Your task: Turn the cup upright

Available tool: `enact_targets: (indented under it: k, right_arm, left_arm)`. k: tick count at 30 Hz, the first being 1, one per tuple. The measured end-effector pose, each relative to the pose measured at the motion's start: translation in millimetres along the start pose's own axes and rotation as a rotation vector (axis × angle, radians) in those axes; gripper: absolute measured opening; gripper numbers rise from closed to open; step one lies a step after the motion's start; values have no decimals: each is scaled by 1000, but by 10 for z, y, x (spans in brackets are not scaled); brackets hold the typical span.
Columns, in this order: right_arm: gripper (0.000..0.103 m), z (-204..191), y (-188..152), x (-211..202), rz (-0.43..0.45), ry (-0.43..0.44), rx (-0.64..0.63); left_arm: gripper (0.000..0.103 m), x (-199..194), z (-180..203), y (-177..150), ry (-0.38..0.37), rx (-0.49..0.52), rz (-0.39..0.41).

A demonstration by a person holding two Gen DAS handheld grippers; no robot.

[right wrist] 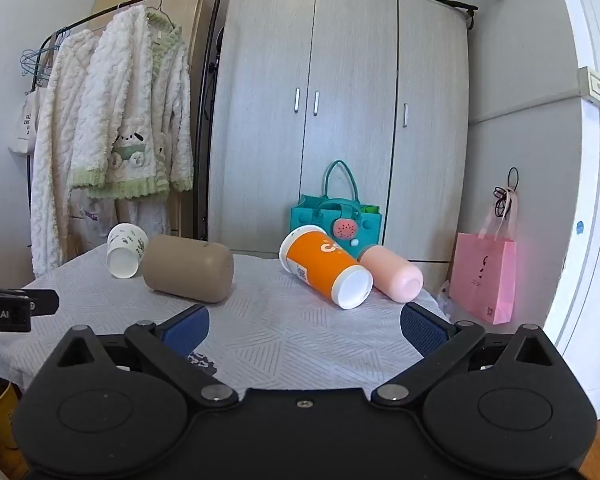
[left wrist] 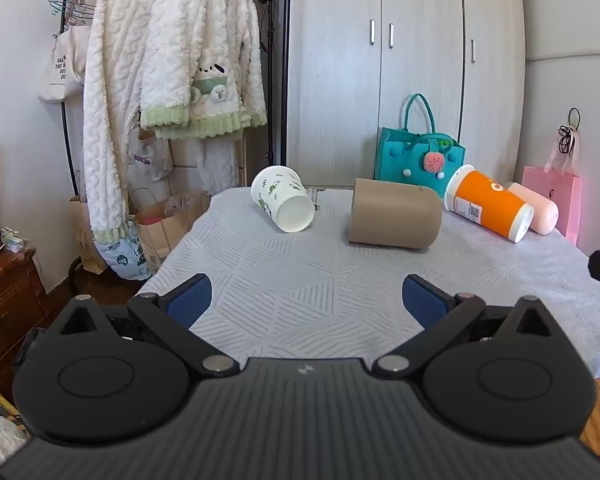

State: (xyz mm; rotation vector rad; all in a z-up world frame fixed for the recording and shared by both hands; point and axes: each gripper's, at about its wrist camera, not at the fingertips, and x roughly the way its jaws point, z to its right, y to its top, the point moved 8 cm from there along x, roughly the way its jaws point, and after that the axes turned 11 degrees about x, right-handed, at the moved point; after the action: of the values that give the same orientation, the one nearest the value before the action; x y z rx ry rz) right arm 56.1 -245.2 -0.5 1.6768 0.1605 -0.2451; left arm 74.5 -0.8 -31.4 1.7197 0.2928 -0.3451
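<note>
still four cups down, nothing gripped

ahead of the left gripper (left wrist: 306,300), slightly to its left, the white paper cup (left wrist: 283,199) lies on its side with its base toward the fingers; it looks light and thin-walled, likely to crush, so a gentle pinch across mid-body seems wise. right of it lies the tan cup (left wrist: 394,219), probably stiffer and smoother. ahead of the right gripper (right wrist: 305,326) lie the orange cup (right wrist: 325,266) and, touching it, the pink cup (right wrist: 392,274). both grippers hover spread wide, empty, over the grey tablecloth (left wrist: 320,280).
</note>
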Motion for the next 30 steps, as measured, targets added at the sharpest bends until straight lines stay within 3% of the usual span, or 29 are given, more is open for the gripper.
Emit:
enact_targets:
  k: [4, 7, 30]
  right_arm:
    - [103, 27, 12, 53, -6, 5, 23]
    - [103, 32, 19, 2, 14, -2, 20]
    - [103, 34, -31, 53, -1, -15, 14]
  left_arm:
    - [103, 55, 4, 35, -7, 10, -1]
    - [103, -88, -42, 27, -9, -23, 50]
    - [103, 1, 42, 2, -57, -9, 60]
